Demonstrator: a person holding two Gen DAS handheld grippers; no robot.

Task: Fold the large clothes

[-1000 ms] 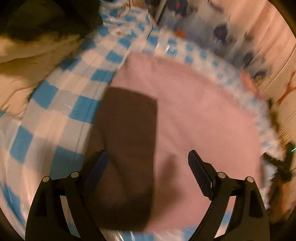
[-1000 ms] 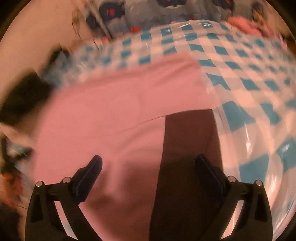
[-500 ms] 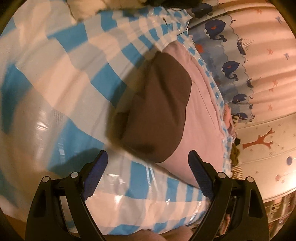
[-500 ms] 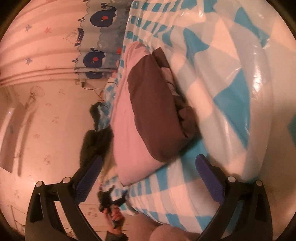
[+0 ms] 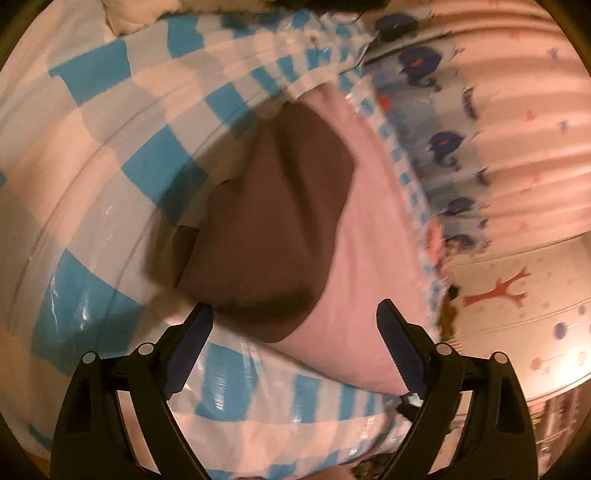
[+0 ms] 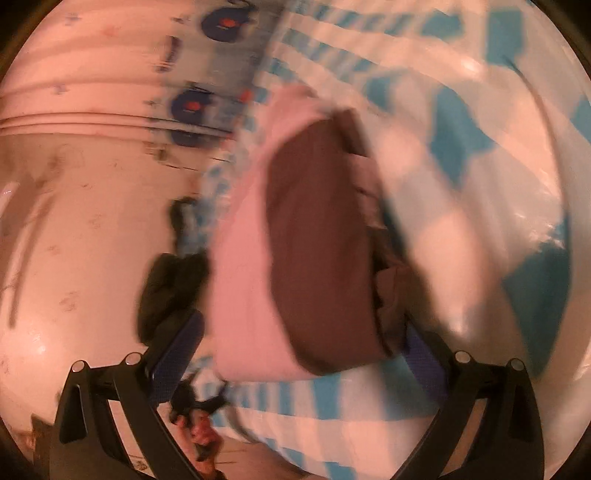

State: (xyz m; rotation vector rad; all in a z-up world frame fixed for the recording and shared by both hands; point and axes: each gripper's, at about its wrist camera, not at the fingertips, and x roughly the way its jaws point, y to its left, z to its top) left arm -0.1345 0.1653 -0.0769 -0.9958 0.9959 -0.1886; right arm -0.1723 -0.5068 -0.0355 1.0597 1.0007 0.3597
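A folded garment, pink (image 5: 369, 266) with a dark brown panel (image 5: 273, 221) on top, lies on the blue-and-white checked cover (image 5: 110, 140). My left gripper (image 5: 295, 347) is open and empty, just in front of the garment's near edge. In the right wrist view the same pink fabric (image 6: 243, 280) and brown panel (image 6: 317, 251) show, blurred. My right gripper (image 6: 303, 354) is open and empty, its jaws either side of the garment's near end, not touching it as far as I can tell.
A curtain with whale prints (image 5: 443, 147) hangs beyond the cover's far edge. A pale wall with a red tree sticker (image 5: 495, 295) is at the right. A dark heap (image 6: 170, 288) lies off the cover's edge. A pale blanket (image 5: 133, 14) lies at the top left.
Both grippers pulled back from over the garment and turned. The folded garment now lies whole in front of them. Both stayed open. The current frames are motion-blurred.
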